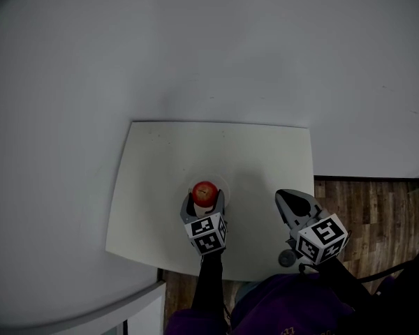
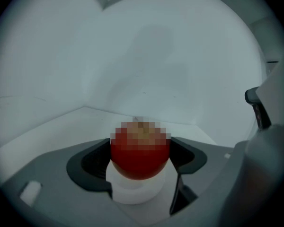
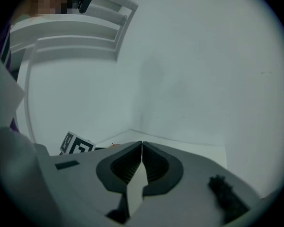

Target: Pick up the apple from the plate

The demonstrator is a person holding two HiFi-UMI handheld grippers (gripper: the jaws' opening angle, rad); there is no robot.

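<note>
Grips apple (image 1: 204, 190) across its middle in left tool (image 1: 204, 202), over plate (image 1: 225, 185) near middle of bench (image 1: 153, 180) front edge; unclear whether lifted yet. Holds right tool (image 1: 285, 197) pinched together, empty, toward front right corner. Raise straight up, squeeze evenly, avoid tilting.

White table (image 1: 153, 187) against plain pale wall (image 1: 265, 47); wood-plank floor (image 1: 370, 208) at right; dim light.
</note>
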